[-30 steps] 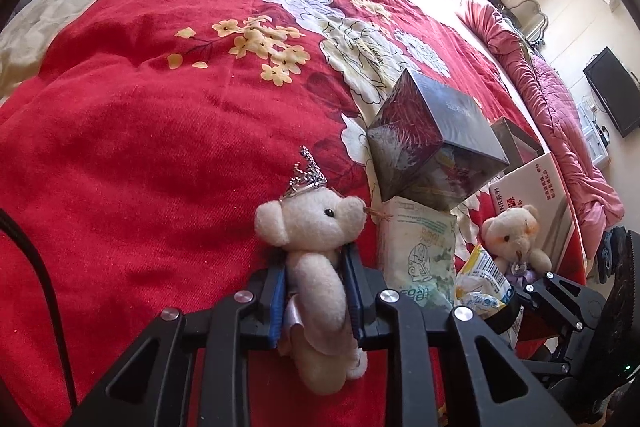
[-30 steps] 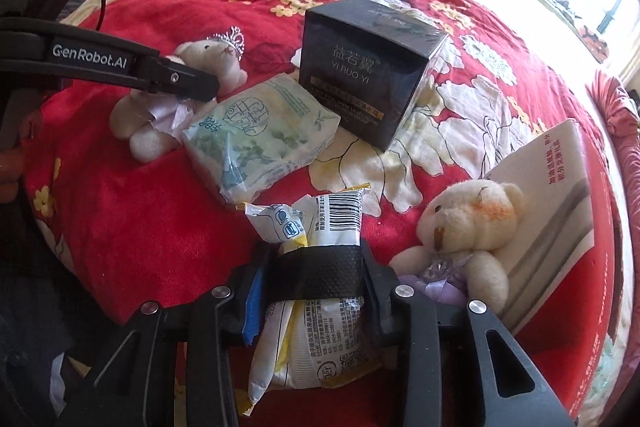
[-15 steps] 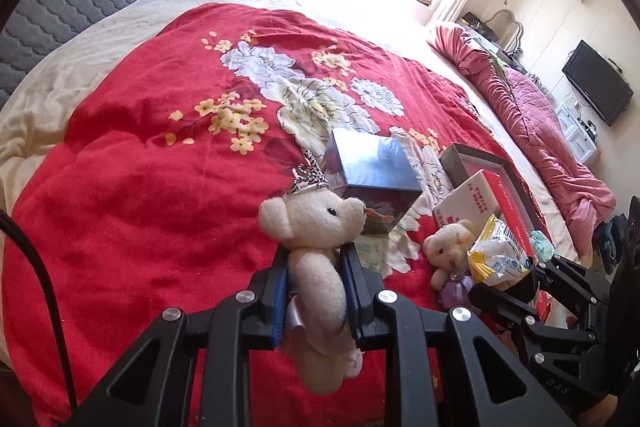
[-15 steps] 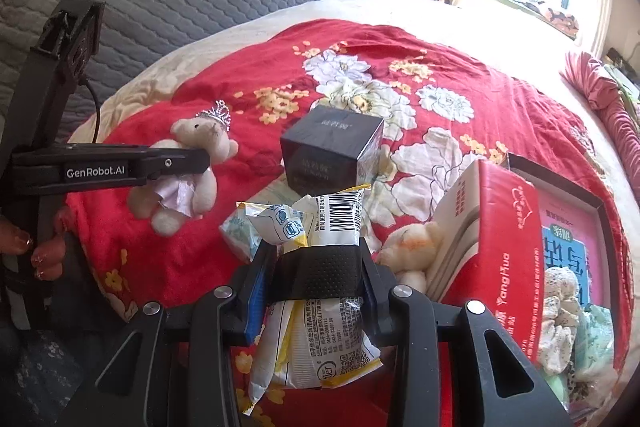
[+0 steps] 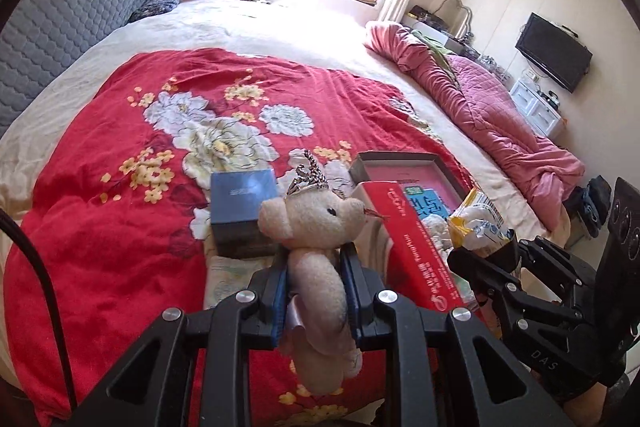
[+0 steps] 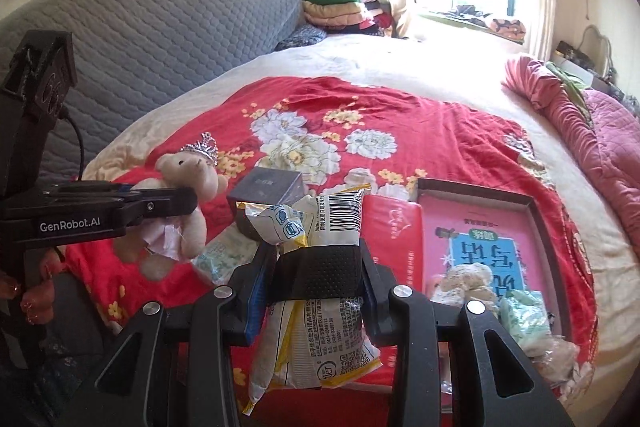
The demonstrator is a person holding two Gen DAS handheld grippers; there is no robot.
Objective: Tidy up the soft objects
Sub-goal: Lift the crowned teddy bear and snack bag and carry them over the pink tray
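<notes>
My left gripper (image 5: 314, 259) is shut on a cream teddy bear with a silver crown (image 5: 316, 223), held high above the red floral bedspread; the bear also shows in the right wrist view (image 6: 180, 195). My right gripper (image 6: 318, 259) is shut on a white and yellow snack packet (image 6: 320, 223), which also shows in the left wrist view (image 5: 478, 225). An open box with a pink lining (image 6: 476, 219) lies on the bed at right, holding a second cream bear (image 6: 466, 281) and a pale green tissue pack (image 6: 524, 319).
A dark cube box (image 5: 242, 211) and a green tissue pack (image 6: 224, 255) lie on the bedspread below the grippers. A red box lid (image 5: 416, 251) stands on edge beside the open box. A grey headboard (image 6: 160, 27) is at left, a pink quilt (image 5: 480, 107) at right.
Both grippers have risen well above the bed with the bear and the packet still held. The bed objects look smaller and the open box has come into view.
</notes>
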